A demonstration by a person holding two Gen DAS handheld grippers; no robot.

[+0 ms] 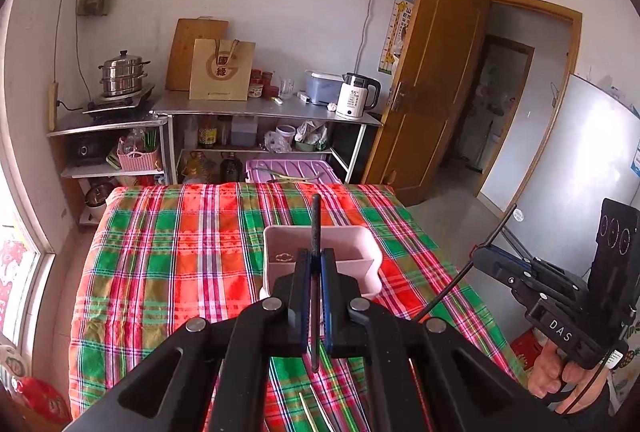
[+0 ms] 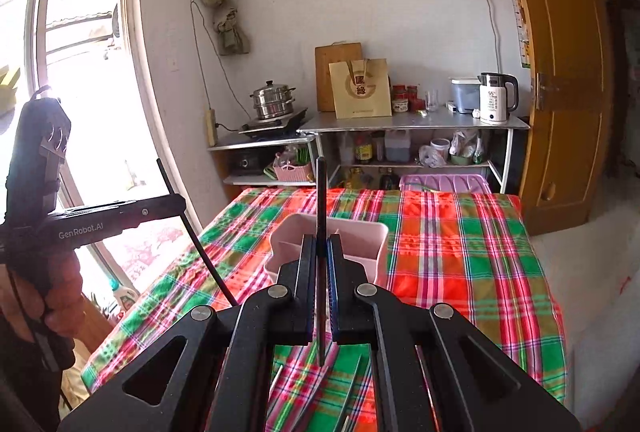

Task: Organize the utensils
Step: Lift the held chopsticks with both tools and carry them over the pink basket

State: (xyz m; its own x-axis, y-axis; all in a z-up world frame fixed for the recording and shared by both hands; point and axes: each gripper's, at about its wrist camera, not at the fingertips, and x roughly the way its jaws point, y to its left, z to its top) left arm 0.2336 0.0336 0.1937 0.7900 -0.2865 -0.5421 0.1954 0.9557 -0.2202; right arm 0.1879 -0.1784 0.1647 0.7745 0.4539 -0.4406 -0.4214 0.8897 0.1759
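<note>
A lived-in home kitchen is shown. A steamer pot [image 1: 123, 73] on a hob, an electric kettle [image 1: 357, 95] and oil bottles are kept on metal shelving [image 1: 256, 107]. A plaid-covered worktop [image 1: 168, 252] is set before it.

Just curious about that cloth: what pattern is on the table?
The tablecloth is a plaid of red, green, pink and white; the left wrist view shows it best.

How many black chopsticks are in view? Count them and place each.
2. One black chopstick is clamped in the left gripper, the other chopstick in the right gripper. More may hide under the grippers.
</note>
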